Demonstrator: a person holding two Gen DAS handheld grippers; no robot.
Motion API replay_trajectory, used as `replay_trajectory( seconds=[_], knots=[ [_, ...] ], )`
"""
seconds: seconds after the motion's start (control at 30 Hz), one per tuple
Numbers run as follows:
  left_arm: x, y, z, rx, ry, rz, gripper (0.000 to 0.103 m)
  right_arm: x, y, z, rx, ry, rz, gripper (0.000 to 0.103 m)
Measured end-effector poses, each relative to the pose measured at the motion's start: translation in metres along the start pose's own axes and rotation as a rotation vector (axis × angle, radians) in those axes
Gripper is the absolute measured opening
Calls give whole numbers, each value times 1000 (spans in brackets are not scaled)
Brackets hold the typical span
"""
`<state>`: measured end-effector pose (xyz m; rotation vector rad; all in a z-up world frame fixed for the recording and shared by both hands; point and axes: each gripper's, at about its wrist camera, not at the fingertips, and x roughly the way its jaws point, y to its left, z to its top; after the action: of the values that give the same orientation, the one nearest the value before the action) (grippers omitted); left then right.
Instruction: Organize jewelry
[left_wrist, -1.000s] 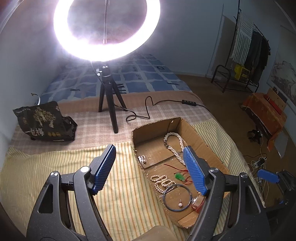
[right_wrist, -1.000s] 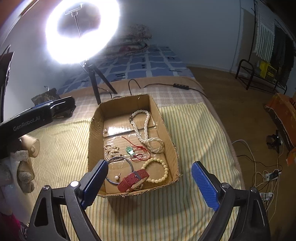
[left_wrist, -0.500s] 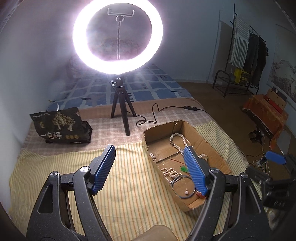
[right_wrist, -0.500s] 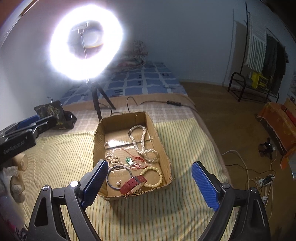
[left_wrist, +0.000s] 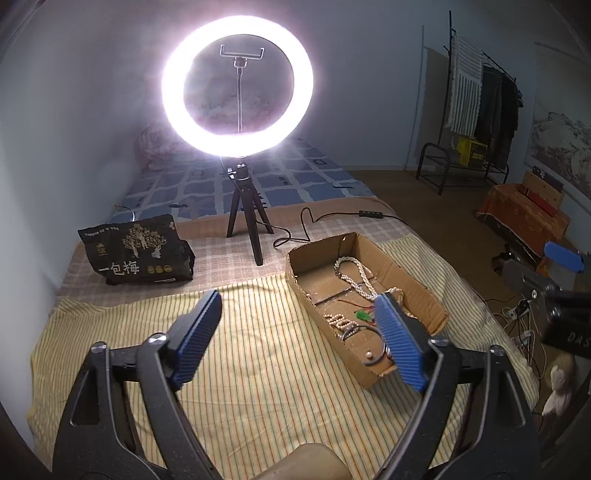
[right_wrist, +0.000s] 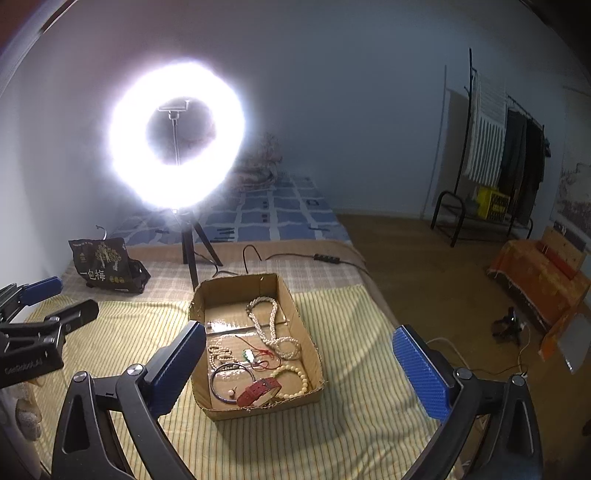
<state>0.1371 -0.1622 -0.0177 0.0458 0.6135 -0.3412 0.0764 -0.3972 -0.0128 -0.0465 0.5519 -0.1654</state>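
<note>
A shallow cardboard box lies on the striped bedcover. It holds a long pearl necklace, a small pearl strand, a green pendant on red cord, a blue bangle, a red watch strap and a cream bead bracelet. My left gripper is open and empty, high above the cover left of the box. My right gripper is open and empty, above the box's near end.
A lit ring light on a black tripod stands behind the box, its cable trailing right. A black printed bag lies at the back left. The bed's right edge drops to the floor with cables.
Both grippers have pulled up and back from the box, so it looks smaller and farther. Both stayed open and empty. The jewelry has not moved.
</note>
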Motion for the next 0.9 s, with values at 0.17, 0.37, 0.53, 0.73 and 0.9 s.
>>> replay_trajectory(
  seconds=[0.17,0.37,0.53,0.73,0.9],
  knots=[
    [-16,-2,-8,34,-21,9,92,-15,7,-2,-17,-38,-10,103],
    [-31,-2,-19,56,-22,5,96,-27,15,-8,-35,-62,-13,103],
    [-42,-6,-26,94,-26,15,97,-35,20,-14,-51,-77,-17,103],
    [-55,-9,-32,106,-44,12,103,-42,22,-19,-53,-94,-24,103],
    [-58,-11,-36,118,-50,26,103,-40,23,-22,-66,-88,-26,103]
  ],
)
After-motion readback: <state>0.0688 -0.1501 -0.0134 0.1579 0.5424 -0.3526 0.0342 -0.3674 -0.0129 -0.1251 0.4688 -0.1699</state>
